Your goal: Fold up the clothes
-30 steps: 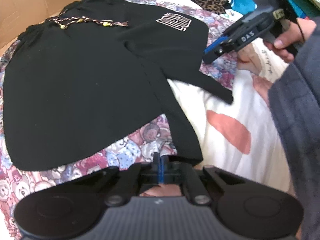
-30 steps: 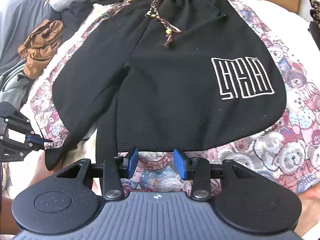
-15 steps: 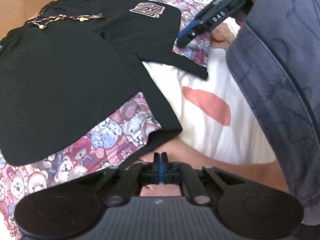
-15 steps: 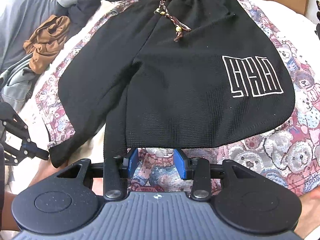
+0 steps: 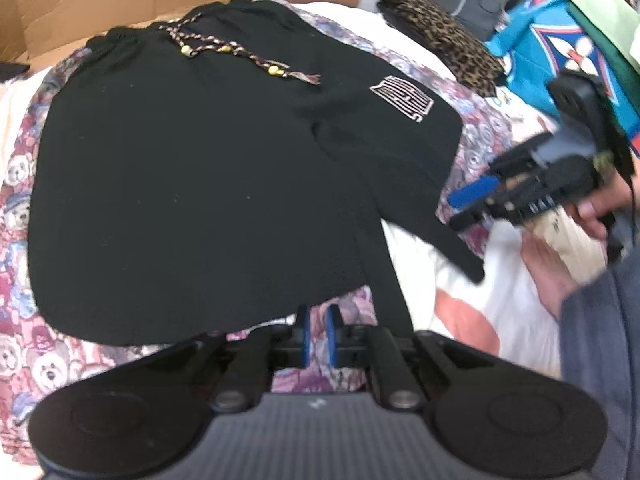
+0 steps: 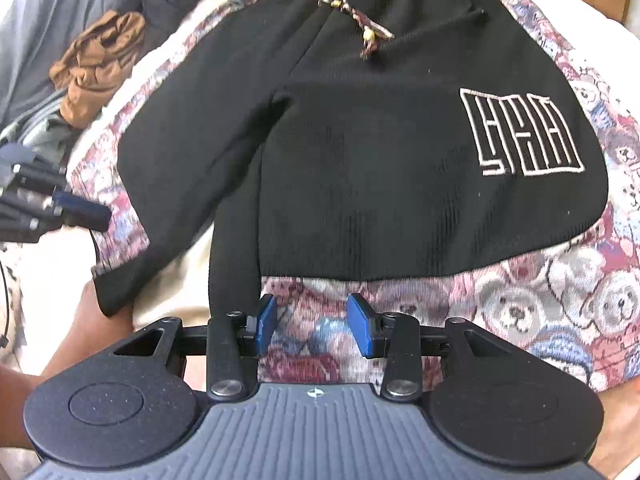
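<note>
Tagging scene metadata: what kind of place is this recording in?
Probably a bedroom: black shorts spread on a teddy-bear blanket over soft white bedding, loose clothes piled alongside, a cardboard box behind.

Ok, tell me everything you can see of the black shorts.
The black shorts are of ribbed knit cloth and lie spread flat, front up, on a teddy-bear blanket. The gathered elastic waistband is at the far end, with a braided, beaded drawstring trailing down the front. One leg bears a white outlined block-letter logo; the other leg's hem corner hangs off the blanket onto white bedding. A narrow black strip runs down from between the legs. Neither gripper touches them.
</note>
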`<state>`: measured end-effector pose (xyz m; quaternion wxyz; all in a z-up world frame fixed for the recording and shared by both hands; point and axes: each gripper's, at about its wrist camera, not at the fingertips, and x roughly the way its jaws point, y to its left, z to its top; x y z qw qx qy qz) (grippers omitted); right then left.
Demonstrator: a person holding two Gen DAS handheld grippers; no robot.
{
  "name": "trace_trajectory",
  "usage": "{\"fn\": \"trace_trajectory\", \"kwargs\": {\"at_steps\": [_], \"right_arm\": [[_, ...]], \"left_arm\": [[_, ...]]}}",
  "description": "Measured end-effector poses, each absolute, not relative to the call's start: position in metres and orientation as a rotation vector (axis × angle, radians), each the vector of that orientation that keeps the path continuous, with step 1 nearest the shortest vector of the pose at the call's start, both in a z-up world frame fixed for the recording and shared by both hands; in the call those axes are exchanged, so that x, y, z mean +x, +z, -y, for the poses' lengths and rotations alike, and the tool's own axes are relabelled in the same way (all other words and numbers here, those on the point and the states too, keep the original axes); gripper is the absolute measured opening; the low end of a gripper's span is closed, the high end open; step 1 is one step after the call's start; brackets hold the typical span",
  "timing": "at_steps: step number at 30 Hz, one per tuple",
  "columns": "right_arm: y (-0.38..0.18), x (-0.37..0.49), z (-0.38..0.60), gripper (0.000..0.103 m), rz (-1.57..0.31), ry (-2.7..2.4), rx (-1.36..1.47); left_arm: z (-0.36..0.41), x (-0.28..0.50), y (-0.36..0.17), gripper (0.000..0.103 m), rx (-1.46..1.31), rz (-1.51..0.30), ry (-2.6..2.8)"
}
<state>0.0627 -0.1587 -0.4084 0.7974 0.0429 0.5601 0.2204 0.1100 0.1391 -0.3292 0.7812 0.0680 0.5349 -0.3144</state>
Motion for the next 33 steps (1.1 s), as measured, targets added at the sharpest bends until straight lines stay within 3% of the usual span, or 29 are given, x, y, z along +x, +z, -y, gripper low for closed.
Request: {"fn": "trace_trajectory", "kwargs": {"at_steps": [9, 15, 19, 25, 27, 29, 33], "right_arm": [[-0.402, 0.059, 0.166, 0.046, -1.224, 0.475, 0.130], [-0.394, 0.065, 0.169, 0.046, -1.226, 0.470, 0.107], [-0.389, 0.069, 0.170, 0.046, -1.221, 0.465, 0.102], [-0.385, 0.070, 0.172, 0.046, -1.222, 0.455, 0.099], [-0.384, 0.070, 0.173, 0.046, -1.221, 0.453, 0.096], [-0.383, 0.070, 0.175, 0.046, -1.218, 0.448, 0.093], [-0.383, 0.072, 0.181, 0.046, -1.219, 0.417, 0.103]], "left_arm": [[-0.128, 0.092, -0.355, 0.003, 0.146, -1.217, -0.715], [-0.148, 0.092, -0.343, 0.004, 0.067, -1.208, -0.673], [-0.182, 0.092, -0.329, 0.015, 0.024, -1.174, -0.581], [-0.247, 0.097, -0.318, 0.018, -0.029, -1.160, -0.390], [-0.270, 0.098, -0.313, 0.023, -0.037, -1.157, -0.334], [-0.290, 0.099, -0.308, 0.038, -0.031, -1.147, -0.276], [-0.321, 0.102, -0.306, 0.045, -0.043, -1.121, -0.152]]}}
